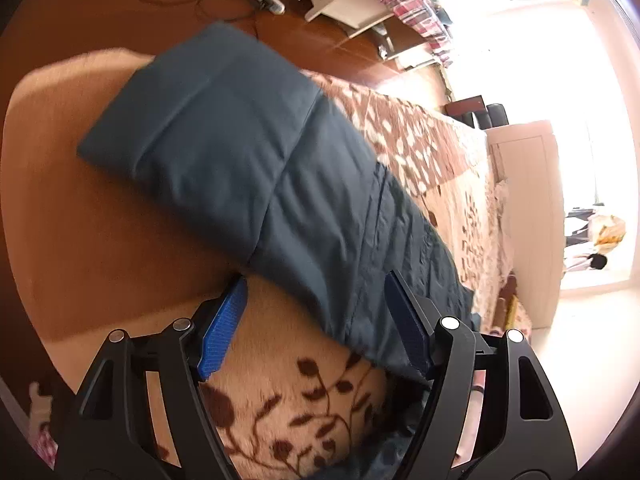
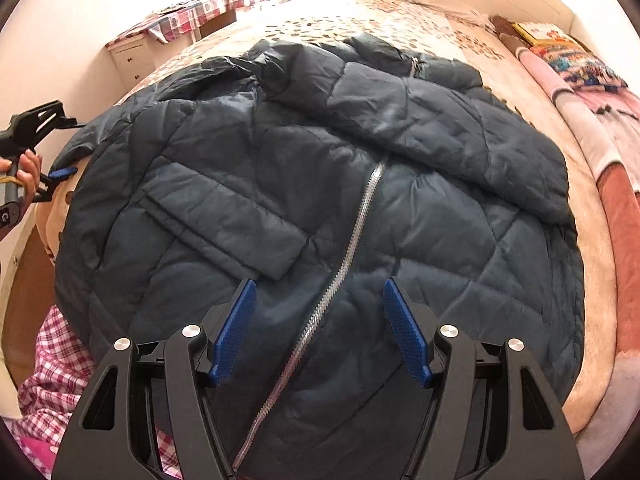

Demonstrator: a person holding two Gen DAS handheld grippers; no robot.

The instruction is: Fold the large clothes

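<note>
Both my tongs open, left tongs [image 1: 316,320] straddling the dark blue quilted puffer jacket's [image 2: 320,200] hem, right tongs [image 2: 320,332] above its zipper: slippery padding may escape a shallow pinch.

Both grippers share one build: black plastic linkage arms with triangular cut-outs and round silver pivot screws. The left gripper [image 1: 316,328] and the right gripper [image 2: 320,332], each at the bottom of its own view, carry ribbed blue pads [image 2: 236,330]. At the left edge of the right wrist view, a hand [image 2: 28,168] grips a black handle.
</note>
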